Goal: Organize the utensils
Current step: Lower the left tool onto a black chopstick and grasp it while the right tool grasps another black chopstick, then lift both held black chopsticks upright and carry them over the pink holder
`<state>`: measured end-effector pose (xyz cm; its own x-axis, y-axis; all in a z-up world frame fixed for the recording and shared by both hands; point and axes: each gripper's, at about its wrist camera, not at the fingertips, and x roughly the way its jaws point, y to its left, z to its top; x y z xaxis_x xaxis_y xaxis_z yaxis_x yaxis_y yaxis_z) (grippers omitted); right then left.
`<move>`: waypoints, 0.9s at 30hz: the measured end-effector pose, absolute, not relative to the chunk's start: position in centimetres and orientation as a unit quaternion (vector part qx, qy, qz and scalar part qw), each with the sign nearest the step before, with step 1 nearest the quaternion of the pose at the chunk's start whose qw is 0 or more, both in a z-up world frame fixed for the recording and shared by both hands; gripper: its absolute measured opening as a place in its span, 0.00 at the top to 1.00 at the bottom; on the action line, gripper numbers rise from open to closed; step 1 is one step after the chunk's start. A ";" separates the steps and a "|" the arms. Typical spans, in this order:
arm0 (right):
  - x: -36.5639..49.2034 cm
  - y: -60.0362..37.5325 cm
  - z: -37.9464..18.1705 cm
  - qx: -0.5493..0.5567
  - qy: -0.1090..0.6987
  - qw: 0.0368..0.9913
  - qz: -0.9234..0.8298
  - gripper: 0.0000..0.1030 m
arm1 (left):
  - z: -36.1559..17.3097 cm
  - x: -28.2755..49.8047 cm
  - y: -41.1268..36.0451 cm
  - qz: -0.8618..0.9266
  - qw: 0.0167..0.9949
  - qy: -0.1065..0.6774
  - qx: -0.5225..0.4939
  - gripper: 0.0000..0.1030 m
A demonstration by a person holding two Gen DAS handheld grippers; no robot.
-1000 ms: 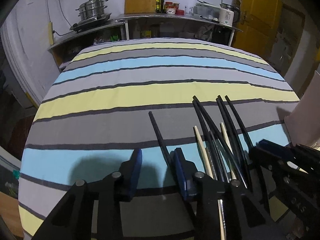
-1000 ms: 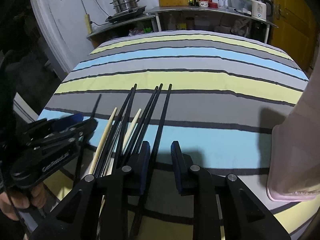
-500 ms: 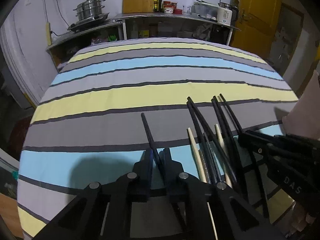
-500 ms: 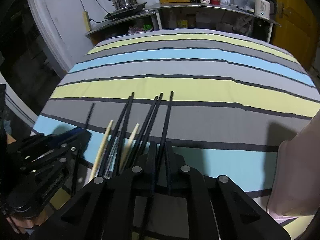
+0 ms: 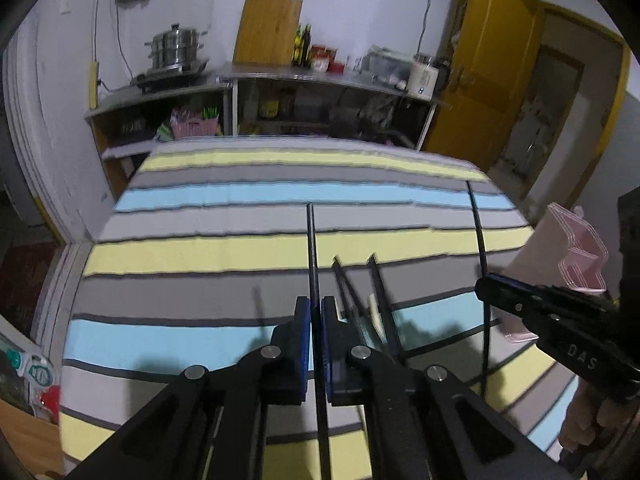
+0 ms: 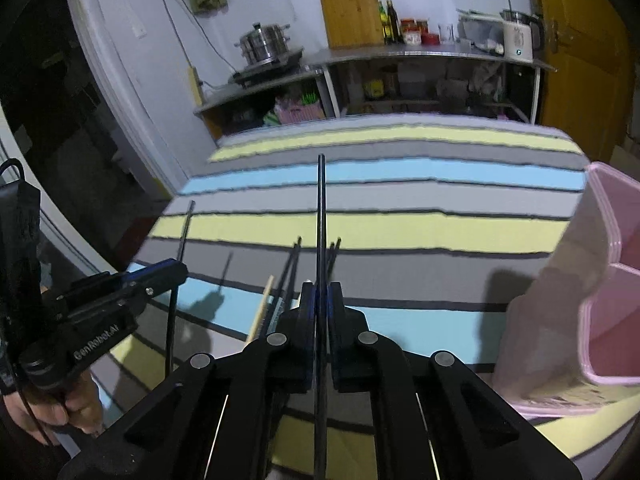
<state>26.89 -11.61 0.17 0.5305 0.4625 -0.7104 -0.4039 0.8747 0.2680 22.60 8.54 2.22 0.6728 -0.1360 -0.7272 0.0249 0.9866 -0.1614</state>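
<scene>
My left gripper (image 5: 315, 312) is shut on a black chopstick (image 5: 312, 248) and holds it lifted above the striped cloth. My right gripper (image 6: 321, 296) is shut on another black chopstick (image 6: 321, 216), also lifted. Several black and pale wooden chopsticks (image 5: 360, 300) lie on the cloth between the grippers; they also show in the right wrist view (image 6: 280, 288). The right gripper shows in the left wrist view (image 5: 484, 284), and the left gripper shows in the right wrist view (image 6: 176, 270). A pink divided utensil holder (image 6: 600, 280) stands at the right.
The table wears a striped cloth (image 5: 240, 248) in grey, yellow and blue. Behind it stands a steel counter (image 5: 320, 76) with a pot (image 5: 176, 50), a cutting board, bottles and a kettle. A yellow door (image 5: 492, 80) is at the back right.
Both grippers, open a second ago, closed on a black chopstick each and have since lifted them off the cloth. Both views have tilted upward.
</scene>
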 end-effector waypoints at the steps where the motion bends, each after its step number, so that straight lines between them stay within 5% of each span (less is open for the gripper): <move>1: 26.5 -11.9 0.7 0.038 0.412 0.876 0.249 0.95 | 3.0 22.1 8.6 -0.047 0.914 0.396 -0.070 0.95; 27: 19.9 -19.1 11.1 0.073 0.309 0.919 0.234 0.95 | 15.9 18.1 3.3 -0.133 0.933 0.324 -0.083 0.95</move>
<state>19.92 -19.12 11.06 0.6994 0.4750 -0.5341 -0.3845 0.8799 0.2791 18.15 3.28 15.93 0.7546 -0.3017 -0.5826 0.1940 0.9509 -0.2411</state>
